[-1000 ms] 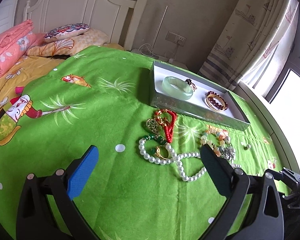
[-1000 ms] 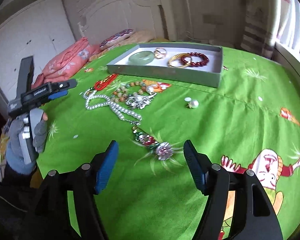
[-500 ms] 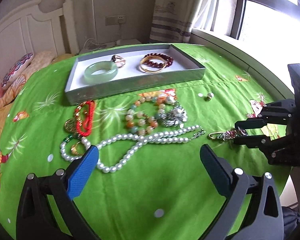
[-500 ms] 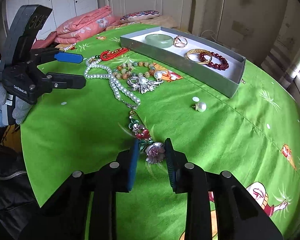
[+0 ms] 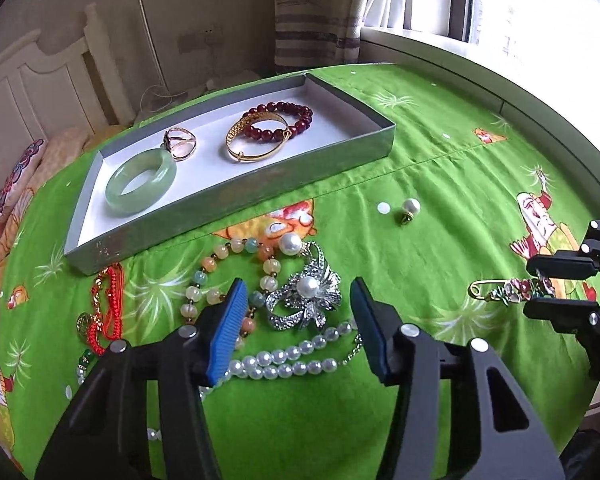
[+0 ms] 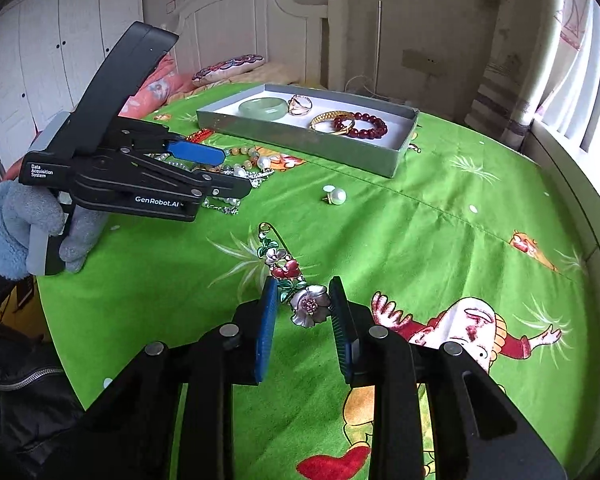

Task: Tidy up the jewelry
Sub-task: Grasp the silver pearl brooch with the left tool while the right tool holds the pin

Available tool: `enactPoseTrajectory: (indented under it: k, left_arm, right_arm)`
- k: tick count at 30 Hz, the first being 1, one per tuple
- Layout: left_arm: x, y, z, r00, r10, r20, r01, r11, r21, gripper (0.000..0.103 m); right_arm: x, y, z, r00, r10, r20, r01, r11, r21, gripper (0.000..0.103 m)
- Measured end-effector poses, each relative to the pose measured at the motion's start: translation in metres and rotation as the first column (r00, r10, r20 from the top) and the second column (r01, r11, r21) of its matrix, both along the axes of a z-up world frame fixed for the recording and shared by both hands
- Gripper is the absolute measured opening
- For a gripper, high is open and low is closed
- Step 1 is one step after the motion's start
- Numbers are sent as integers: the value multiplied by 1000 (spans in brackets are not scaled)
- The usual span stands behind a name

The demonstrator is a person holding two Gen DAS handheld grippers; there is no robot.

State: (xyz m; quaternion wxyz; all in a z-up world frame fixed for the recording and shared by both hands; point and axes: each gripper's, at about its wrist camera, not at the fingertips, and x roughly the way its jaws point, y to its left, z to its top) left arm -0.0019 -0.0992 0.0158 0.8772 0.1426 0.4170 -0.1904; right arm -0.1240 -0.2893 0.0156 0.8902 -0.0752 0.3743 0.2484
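My right gripper (image 6: 303, 312) is shut on a flower brooch (image 6: 309, 304) with a gold pin, held just above the green cloth; it also shows in the left wrist view (image 5: 516, 291). My left gripper (image 5: 298, 328) is open, its jaws on either side of a silver pearl brooch (image 5: 306, 300), over a white pearl necklace (image 5: 288, 358) and a pastel bead bracelet (image 5: 236, 268). A grey tray (image 5: 332, 160) holds a jade bangle (image 5: 140, 182), a ring (image 5: 179, 142), a gold bangle (image 5: 256, 140) and a dark red bead bracelet (image 5: 282, 122).
A loose pearl earring (image 5: 409, 209) lies right of the pile. A red cord charm (image 5: 106, 312) lies left of it. The cloth's edge (image 6: 60, 320) drops off at the near left. Pillows (image 6: 228, 68) and a headboard (image 6: 240, 20) stand behind.
My left gripper moved forward over the silver brooch and its jaws narrowed. My right gripper stayed shut on the flower brooch and lifted it slightly.
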Motion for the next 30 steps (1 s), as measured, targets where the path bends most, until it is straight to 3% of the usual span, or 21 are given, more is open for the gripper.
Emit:
enactPoseTrajectory:
  k: [6, 8, 11, 15, 17, 19, 21, 23, 25, 30]
  left_arm:
    - [-2, -31, -5, 995, -76, 70, 65, 987, 146, 53]
    - [2, -30, -4, 994, -89, 57, 80, 988, 135, 52]
    - [1, -17, -5, 989, -146, 17, 145, 989, 35, 33]
    - [-7, -9, -8, 986, -165, 36, 164, 986, 8, 32]
    - [-4, -8, -8, 987, -162, 15, 162, 987, 17, 39]
    - [3, -4, -7, 992, -129, 0, 129, 991, 25, 65]
    - [9, 4, -8, 994, -107, -26, 107, 994, 6, 74]
    - [9, 10, -10, 992, -115, -49, 114, 993, -37, 74]
    - [4, 12, -9, 991, -127, -35, 125, 991, -49, 63]
    - [-8, 1, -8, 988, -155, -2, 155, 988, -7, 52]
  right_arm:
    - [-1, -7, 2, 1000, -5, -2, 5, 999, 54, 27]
    - [-1, -7, 2, 1000, -7, -1, 7, 999, 53, 27]
    - [-2, -8, 2, 1000, -9, -2, 10, 998, 58, 27]
    - [-1, -9, 1, 1000, -15, -11, 15, 998, 64, 27]
    - [0, -8, 1, 1000, -18, -16, 19, 998, 58, 28]
    - [0, -7, 0, 1000, -19, -16, 20, 999, 51, 28]
    - [0, -7, 0, 1000, -22, -20, 23, 999, 48, 28]
    - [1, -6, 0, 999, -23, -23, 24, 999, 45, 28]
    - [2, -5, -1, 999, -24, -31, 25, 999, 36, 28]
    - [4, -1, -4, 999, -25, -47, 26, 1000, 6, 28]
